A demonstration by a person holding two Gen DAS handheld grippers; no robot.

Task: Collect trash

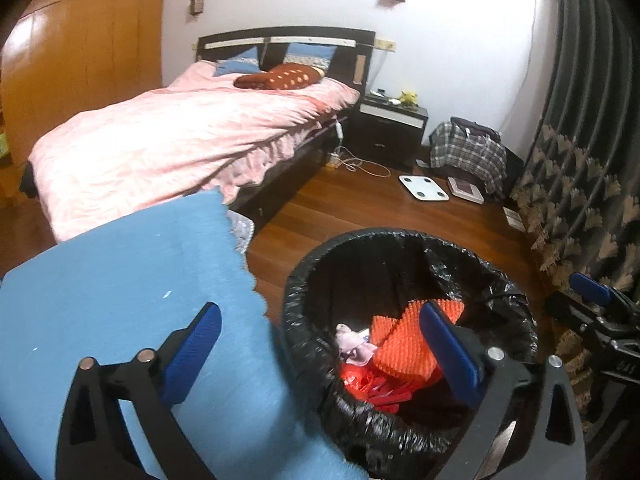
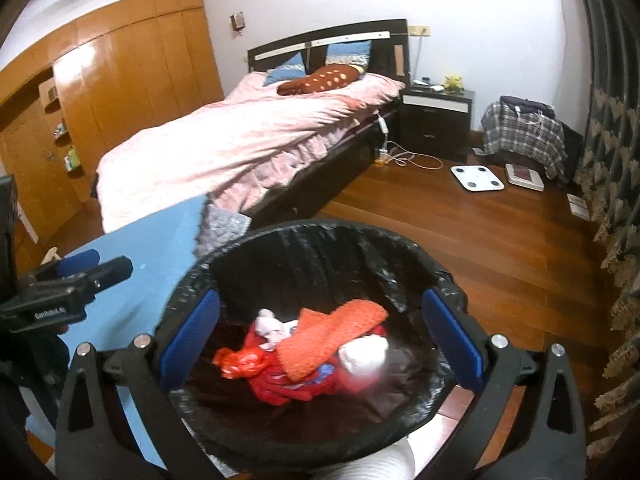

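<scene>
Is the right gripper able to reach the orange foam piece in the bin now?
Probably yes: the right gripper is open above the bin, and the orange foam piece lies on top, uncovered.

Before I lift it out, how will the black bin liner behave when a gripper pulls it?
The black bin liner looks thin and crinkled, so probably floppy and slippery. Its load, like the orange textured piece, looks soft and light, so it should sag little.
</scene>
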